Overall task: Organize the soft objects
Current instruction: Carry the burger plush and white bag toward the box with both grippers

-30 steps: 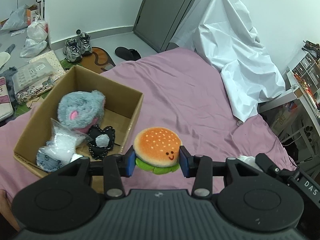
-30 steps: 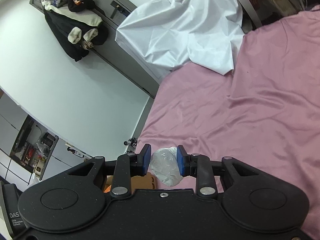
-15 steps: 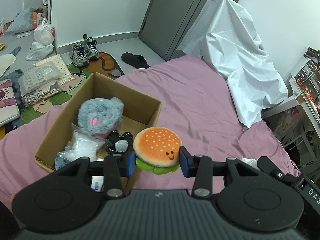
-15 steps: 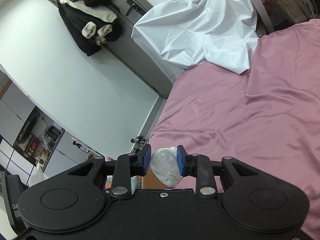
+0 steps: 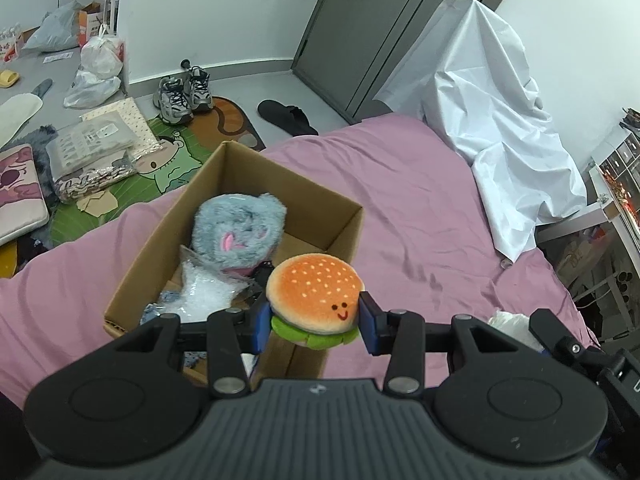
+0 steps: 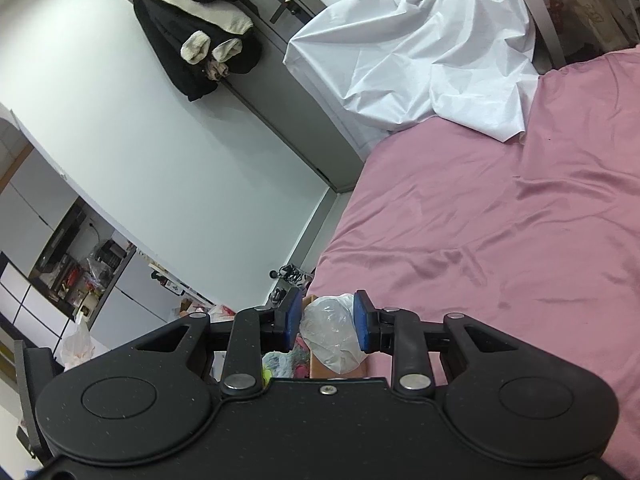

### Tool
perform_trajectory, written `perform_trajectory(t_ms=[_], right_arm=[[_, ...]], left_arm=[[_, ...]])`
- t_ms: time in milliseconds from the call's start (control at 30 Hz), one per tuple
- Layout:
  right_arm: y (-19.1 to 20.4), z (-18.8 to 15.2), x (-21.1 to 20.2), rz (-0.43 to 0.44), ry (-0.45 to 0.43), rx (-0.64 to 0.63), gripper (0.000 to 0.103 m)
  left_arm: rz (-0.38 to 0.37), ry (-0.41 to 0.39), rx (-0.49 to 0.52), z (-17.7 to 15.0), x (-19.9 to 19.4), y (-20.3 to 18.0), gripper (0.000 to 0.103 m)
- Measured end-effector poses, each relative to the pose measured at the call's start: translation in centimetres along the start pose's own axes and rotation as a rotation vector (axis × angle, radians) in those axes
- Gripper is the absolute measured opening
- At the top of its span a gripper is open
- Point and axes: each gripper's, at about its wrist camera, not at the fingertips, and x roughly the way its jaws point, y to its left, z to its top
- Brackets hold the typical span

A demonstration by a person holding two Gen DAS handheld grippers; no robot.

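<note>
Left gripper (image 5: pixel 314 322) had its jaws squeezed on the burger plush (image 5: pixel 314 298), right over the cardboard box (image 5: pixel 340 232) near corner; right gripper (image 6: pixel 326 320) pinched a plastic-wrapped bundle (image 6: pixel 332 328); letting go early could've bounced either off the rim onto the bed (image 5: pixel 420 208).

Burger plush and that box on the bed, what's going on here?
A person is tidying soft things with two handheld claws. The left claw is clamped on the burger plush, held over the near corner of the cardboard box on the pink bedsheet. The box already holds a grey fluffy plush and a clear bag. The right claw grips a crumpled plastic-wrapped item.
</note>
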Motion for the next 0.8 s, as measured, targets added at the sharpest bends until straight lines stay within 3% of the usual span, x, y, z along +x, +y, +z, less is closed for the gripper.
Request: perform_trajectory(t_ms=[800], right_arm=[[2.0, -1.7, 3.6, -0.013, 0.074, -0.065, 0.028]], left_arm=[[0.011, 0.100, -0.049, 0.4, 4.3, 4.0, 0.044]])
